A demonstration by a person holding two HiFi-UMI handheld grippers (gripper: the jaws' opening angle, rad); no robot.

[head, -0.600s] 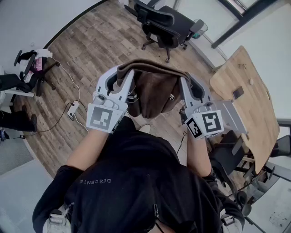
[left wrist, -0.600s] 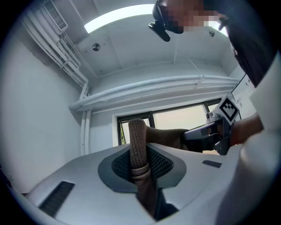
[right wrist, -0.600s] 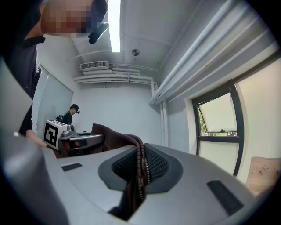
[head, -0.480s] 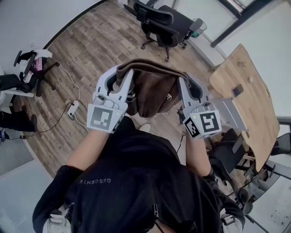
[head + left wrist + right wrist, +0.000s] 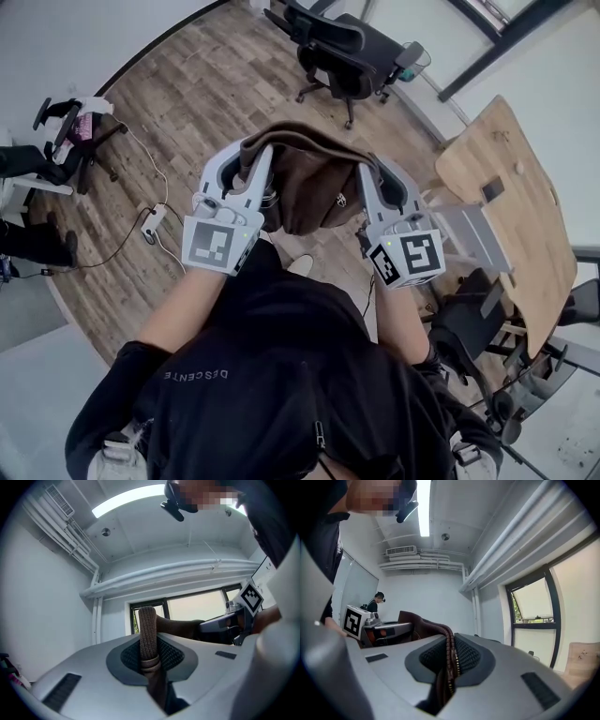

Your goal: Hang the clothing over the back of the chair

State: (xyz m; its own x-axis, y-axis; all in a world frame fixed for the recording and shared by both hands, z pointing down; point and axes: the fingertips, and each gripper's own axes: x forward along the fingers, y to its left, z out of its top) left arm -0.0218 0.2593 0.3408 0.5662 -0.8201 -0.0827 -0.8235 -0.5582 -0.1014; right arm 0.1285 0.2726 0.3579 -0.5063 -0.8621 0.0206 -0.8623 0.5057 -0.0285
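Note:
A brown jacket [image 5: 314, 183] hangs bunched between my two grippers, held up in front of my chest. My left gripper [image 5: 251, 157] is shut on a ribbed brown edge [image 5: 148, 634] of it. My right gripper [image 5: 375, 167] is shut on the zipper edge [image 5: 451, 656]. Both point level, a short way apart. A black office chair [image 5: 342, 52] stands on the wooden floor beyond the jacket, at the top of the head view. The jacket's lower part hides the floor right below it.
A wooden table [image 5: 511, 202] stands at the right with a dark chair [image 5: 469, 323] beside it. Another chair with clothes [image 5: 61, 141] is at the left. A power strip and cable [image 5: 150, 223] lie on the floor. A person [image 5: 375, 603] stands far off.
My right gripper has moved left, closer to the left one, and the jacket between them has bunched up narrower. Both grips have held.

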